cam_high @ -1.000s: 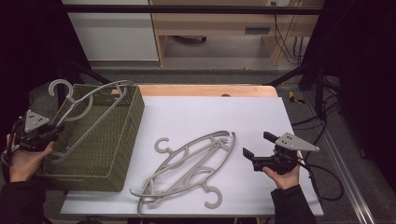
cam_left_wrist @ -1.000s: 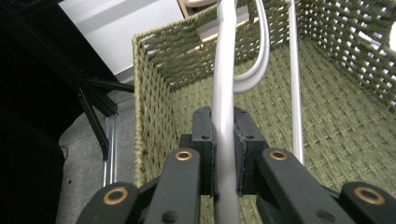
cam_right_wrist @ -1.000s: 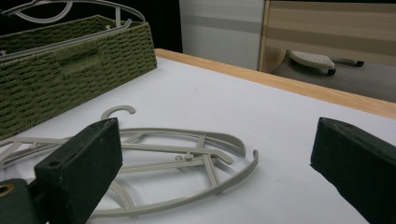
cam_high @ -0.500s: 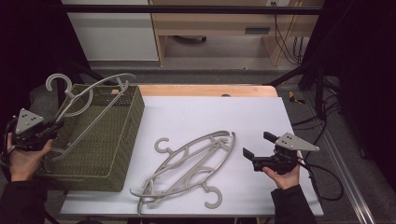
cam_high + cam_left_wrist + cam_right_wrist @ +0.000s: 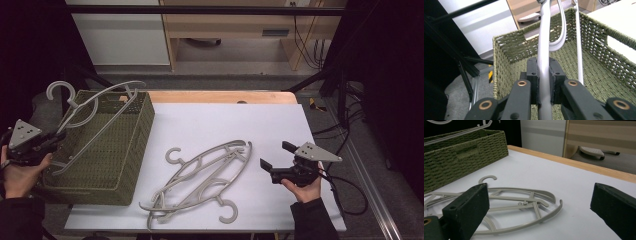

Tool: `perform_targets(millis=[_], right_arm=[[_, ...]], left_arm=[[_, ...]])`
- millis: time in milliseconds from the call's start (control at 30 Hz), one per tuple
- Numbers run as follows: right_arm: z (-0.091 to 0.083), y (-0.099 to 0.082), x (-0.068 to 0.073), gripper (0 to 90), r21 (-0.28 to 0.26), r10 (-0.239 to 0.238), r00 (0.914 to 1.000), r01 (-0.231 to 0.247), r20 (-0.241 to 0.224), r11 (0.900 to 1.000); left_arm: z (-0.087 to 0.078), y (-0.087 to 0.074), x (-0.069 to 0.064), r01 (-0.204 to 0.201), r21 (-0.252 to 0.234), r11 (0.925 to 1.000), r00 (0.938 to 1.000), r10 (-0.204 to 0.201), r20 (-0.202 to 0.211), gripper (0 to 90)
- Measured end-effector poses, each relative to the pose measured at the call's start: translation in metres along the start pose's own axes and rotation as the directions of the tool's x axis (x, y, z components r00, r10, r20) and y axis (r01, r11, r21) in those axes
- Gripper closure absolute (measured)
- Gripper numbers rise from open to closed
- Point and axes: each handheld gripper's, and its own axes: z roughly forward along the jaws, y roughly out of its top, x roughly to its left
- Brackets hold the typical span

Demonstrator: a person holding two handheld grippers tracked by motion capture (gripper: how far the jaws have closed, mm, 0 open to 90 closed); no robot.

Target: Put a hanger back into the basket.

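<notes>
Left gripper (image 5: pixel 54 138) is clamped on a grey hanger (image 5: pixel 97 112) slanting from near-left up to far-right above the green wicker basket (image 5: pixel 127 155). Right gripper (image 5: pixel 274 161), jaws apart and empty, points left at two hangers (image 5: pixel 205 180) lying on the table (image 5: pixel 280 125), nearer that hand

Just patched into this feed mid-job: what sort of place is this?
Probably a lab or workshop recording bench, not a home: a white-topped table inside a black metal frame, loose cables on the floor behind, and a plain wooden shelf unit at the back.
</notes>
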Motion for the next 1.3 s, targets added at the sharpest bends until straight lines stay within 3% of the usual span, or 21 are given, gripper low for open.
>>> perform_targets(millis=[233, 467, 567, 633, 800, 833, 867, 900, 1000, 1200, 1300], right_arm=[[0.000, 0.000, 0.000, 2.2, 0.003, -0.002, 1.0000, 0.002, -0.003, 1.0000], [0.000, 0.000, 0.000, 2.2, 0.006, -0.001, 1.0000, 0.001, -0.003, 1.0000], [0.001, 0.000, 0.000, 2.2, 0.008, -0.002, 1.0000, 0.002, -0.007, 1.0000], [0.001, 0.000, 0.000, 2.2, 0.009, -0.003, 1.0000, 0.003, -0.007, 1.0000], [0.001, -0.001, 0.000, 2.3, 0.006, -0.001, 1.0000, 0.001, -0.006, 1.0000], [0.002, -0.001, 0.000, 2.3, 0.010, -0.001, 1.0000, 0.001, -0.006, 1.0000], [0.002, -0.001, 0.000, 2.3, 0.010, -0.001, 1.0000, 0.001, -0.006, 1.0000], [0.002, -0.001, 0.000, 2.3, 0.012, 0.000, 1.0000, 0.000, -0.008, 0.9999], [0.003, -0.001, 0.000, 2.3, 0.015, -0.002, 0.9999, 0.003, -0.010, 0.9999], [0.003, -0.002, 0.000, 2.3, 0.020, -0.006, 0.9999, 0.007, -0.012, 0.9998], [0.003, -0.002, 0.001, 2.3, 0.022, -0.005, 0.9999, 0.006, -0.009, 0.9997]], left_arm=[[-0.008, 0.002, -0.001, -0.021, -0.022, 0.9995, 0.9997, 0.021, 0.009, 81.2], [0.000, 0.004, -0.003, -0.057, 0.030, 0.9979, 0.9982, 0.058, -0.014, 81.2], [0.007, 0.004, 0.001, -0.084, 0.071, 0.9939, 0.9960, 0.086, -0.024, 81.2], [0.009, 0.000, 0.005, -0.090, 0.081, 0.9926, 0.9959, 0.091, -0.001, 81.2], [0.009, -0.005, 0.007, -0.099, 0.099, 0.9902, 0.9950, 0.100, -0.004, 81.2], [0.013, -0.008, 0.007, -0.098, 0.130, 0.9866, 0.9947, 0.101, -0.018, 81.2], [0.013, -0.008, 0.007, -0.098, 0.130, 0.9866, 0.9947, 0.101, -0.018, 81.2], [0.019, -0.012, 0.007, -0.092, 0.169, 0.9812, 0.9945, 0.099, -0.034, 81.1], [0.024, -0.015, 0.006, -0.080, 0.190, 0.9786, 0.9958, 0.087, -0.029, 81.0], [0.045, -0.021, 0.002, -0.047, 0.316, 0.9476, 0.9978, 0.059, -0.029, 80.1], [0.049, -0.023, 0.004, -0.020, 0.341, 0.9399, 0.9986, 0.035, -0.040, 79.7]])
